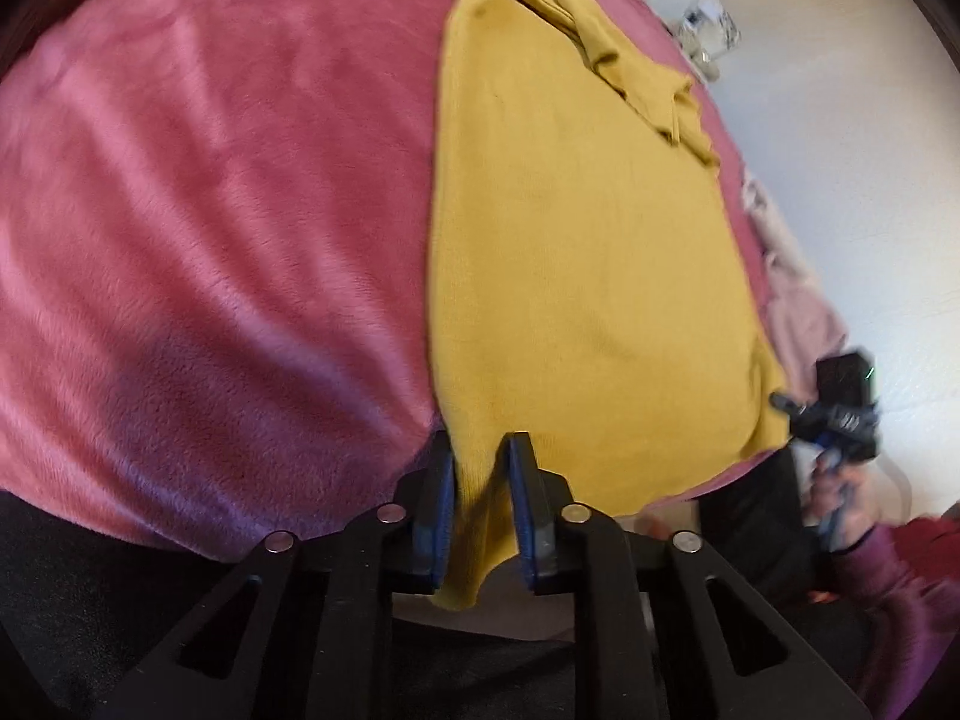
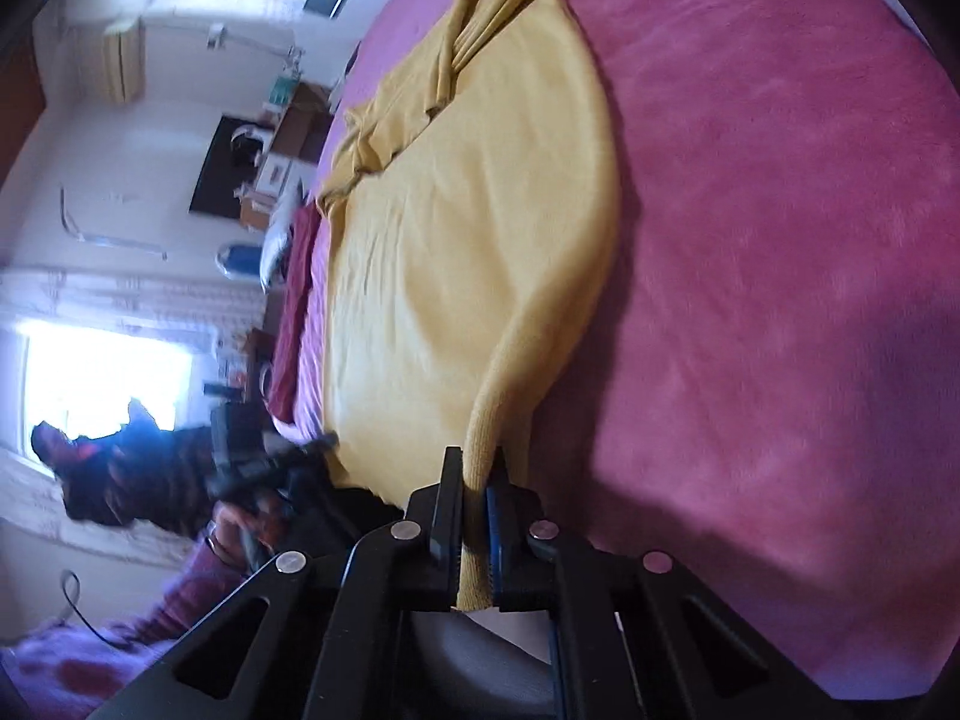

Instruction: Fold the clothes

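Observation:
A mustard-yellow sweater (image 1: 588, 276) lies spread flat on a pink fleece blanket (image 1: 210, 228). Its sleeves are bunched at the far end. My left gripper (image 1: 480, 456) is shut on the sweater's near hem corner. My right gripper (image 2: 477, 468) is shut on the other hem corner, whose ribbed edge (image 2: 480, 438) rises into the jaws. The sweater (image 2: 456, 252) stretches away from both grippers across the blanket (image 2: 780, 276). The right gripper also shows in the left wrist view (image 1: 840, 402), at the sweater's right edge. The left gripper also shows in the right wrist view (image 2: 270, 456), blurred.
The bed's near edge lies just below both grippers. A pale pink garment (image 1: 792, 276) lies on the bed's right side. A dark red cloth (image 2: 294, 312) lies along the bed's left edge. Furniture and a bright window (image 2: 102, 372) stand beyond the bed.

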`<state>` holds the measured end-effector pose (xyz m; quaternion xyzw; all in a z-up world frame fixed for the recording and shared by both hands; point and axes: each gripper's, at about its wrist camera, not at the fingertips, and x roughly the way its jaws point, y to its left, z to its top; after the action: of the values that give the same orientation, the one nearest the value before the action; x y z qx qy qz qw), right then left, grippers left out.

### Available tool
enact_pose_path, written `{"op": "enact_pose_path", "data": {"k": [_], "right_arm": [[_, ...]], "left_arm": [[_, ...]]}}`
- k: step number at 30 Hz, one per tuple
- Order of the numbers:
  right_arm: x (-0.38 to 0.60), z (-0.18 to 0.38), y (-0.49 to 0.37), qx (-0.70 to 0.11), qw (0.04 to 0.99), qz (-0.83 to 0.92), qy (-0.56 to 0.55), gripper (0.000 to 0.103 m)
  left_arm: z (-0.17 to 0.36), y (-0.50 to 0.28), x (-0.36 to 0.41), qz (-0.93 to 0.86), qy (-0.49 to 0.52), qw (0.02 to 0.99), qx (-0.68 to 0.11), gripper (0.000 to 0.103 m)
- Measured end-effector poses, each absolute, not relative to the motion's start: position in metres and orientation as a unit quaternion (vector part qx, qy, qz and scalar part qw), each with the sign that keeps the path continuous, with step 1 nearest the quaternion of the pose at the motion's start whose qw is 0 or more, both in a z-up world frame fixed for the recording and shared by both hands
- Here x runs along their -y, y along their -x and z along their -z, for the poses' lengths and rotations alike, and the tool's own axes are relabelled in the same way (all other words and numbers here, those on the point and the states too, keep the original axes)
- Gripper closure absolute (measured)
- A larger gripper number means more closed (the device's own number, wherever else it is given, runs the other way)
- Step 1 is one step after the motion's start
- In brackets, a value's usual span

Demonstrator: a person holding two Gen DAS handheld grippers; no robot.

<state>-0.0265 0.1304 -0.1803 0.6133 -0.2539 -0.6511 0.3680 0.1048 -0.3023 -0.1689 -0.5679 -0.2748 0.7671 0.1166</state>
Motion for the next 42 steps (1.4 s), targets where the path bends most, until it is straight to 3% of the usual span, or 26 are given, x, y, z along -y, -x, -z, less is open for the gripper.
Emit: {"op": "enact_pose_path", "data": {"k": [1,3,4,9,16,17,19,21,31,33,35,37,40,42], "right_arm": [[-0.129,0.181,0.028,0.234,0.358,0.660,-0.618,0.093],[-0.128,0.182,0.029,0.194,0.339,0.676,-0.625,0.085],[-0.129,0.183,0.028,0.190,0.339,0.678,-0.624,0.083],[-0.142,0.190,0.027,0.238,0.339,0.652,-0.636,0.076],[-0.151,0.198,0.032,0.279,0.326,0.632,-0.645,0.076],[-0.150,0.198,0.031,0.273,0.327,0.635,-0.644,0.078],[-0.149,0.197,0.031,0.259,0.323,0.642,-0.645,0.092],[-0.154,0.197,0.033,0.266,0.318,0.642,-0.645,0.097],[-0.156,0.213,0.037,0.314,0.333,0.618,-0.639,0.091],[-0.154,0.213,0.038,0.323,0.341,0.613,-0.635,0.081],[-0.151,0.210,0.039,0.319,0.347,0.611,-0.636,0.076],[-0.148,0.208,0.040,0.304,0.346,0.611,-0.643,0.076],[-0.141,0.204,0.041,0.281,0.339,0.618,-0.651,0.076],[-0.137,0.200,0.040,0.259,0.339,0.629,-0.650,0.078]], "left_arm": [[0.167,-0.104,0.298,-0.767,0.567,0.132,0.268,0.050],[0.164,-0.102,0.288,-0.766,0.569,0.163,0.251,0.028],[0.162,-0.101,0.282,-0.767,0.572,0.171,0.235,0.024],[0.158,-0.098,0.270,-0.768,0.588,0.163,0.193,0.023],[0.155,-0.105,0.307,-0.762,0.577,0.108,0.273,0.023],[0.156,-0.105,0.309,-0.760,0.580,0.103,0.275,0.023],[0.156,-0.104,0.312,-0.762,0.579,0.101,0.273,0.023],[0.158,-0.103,0.308,-0.762,0.580,0.097,0.271,0.023],[0.162,-0.106,0.302,-0.768,0.562,0.133,0.278,0.022],[0.163,-0.106,0.298,-0.763,0.566,0.142,0.278,0.031],[0.168,-0.105,0.295,-0.757,0.574,0.139,0.279,0.064],[0.172,-0.105,0.303,-0.750,0.572,0.134,0.303,0.068],[0.180,-0.109,0.320,-0.737,0.568,0.124,0.345,0.084],[0.181,-0.109,0.320,-0.736,0.568,0.124,0.348,0.085]]}}
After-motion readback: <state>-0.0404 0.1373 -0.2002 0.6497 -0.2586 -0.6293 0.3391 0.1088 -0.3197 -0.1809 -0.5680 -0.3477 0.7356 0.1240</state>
